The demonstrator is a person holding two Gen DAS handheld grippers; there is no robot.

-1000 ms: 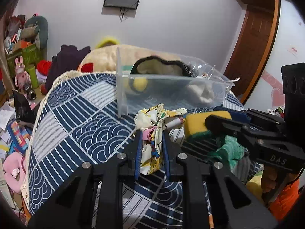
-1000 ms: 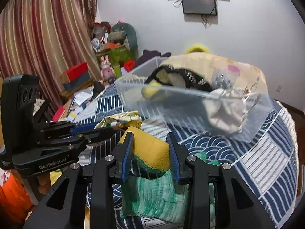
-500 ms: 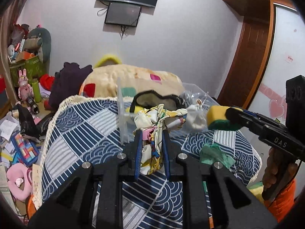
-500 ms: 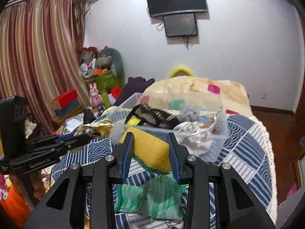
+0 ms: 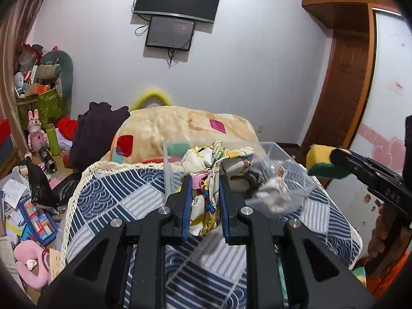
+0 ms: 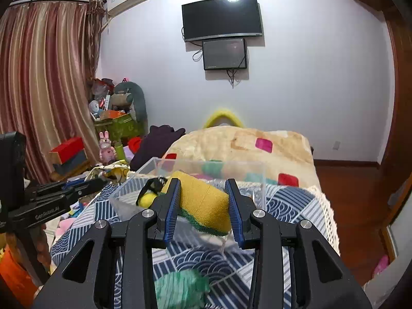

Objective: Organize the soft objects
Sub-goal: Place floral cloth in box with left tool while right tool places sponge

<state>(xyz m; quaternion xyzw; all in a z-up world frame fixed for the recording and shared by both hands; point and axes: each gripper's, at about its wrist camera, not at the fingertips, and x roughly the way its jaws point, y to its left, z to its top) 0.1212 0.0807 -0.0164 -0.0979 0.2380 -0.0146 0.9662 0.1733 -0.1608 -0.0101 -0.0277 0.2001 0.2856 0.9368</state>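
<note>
My left gripper (image 5: 204,200) is shut on a colourful printed cloth (image 5: 213,159) and holds it up above the near wall of a clear plastic box (image 5: 280,154). My right gripper (image 6: 203,206) is shut on a yellow sponge with a green scouring side (image 6: 203,203), held over the same clear box (image 6: 252,180). The sponge shows at the right of the left wrist view (image 5: 322,162). The box holds a black and yellow item (image 6: 149,193) and a whitish cloth (image 5: 273,195). A green knitted cloth (image 6: 180,288) lies on the table below the right gripper.
The table has a blue and white patterned cover (image 5: 108,198) with a lace edge. Behind it is a bed with a beige blanket (image 6: 239,141). Toys, boxes and papers clutter the floor at the left (image 5: 28,206). A wooden door (image 5: 345,82) stands at the right.
Both grippers have risen from table level with their loads. The sponge and the printed cloth now hang above the clear box, and the green cloth stayed on the table.
</note>
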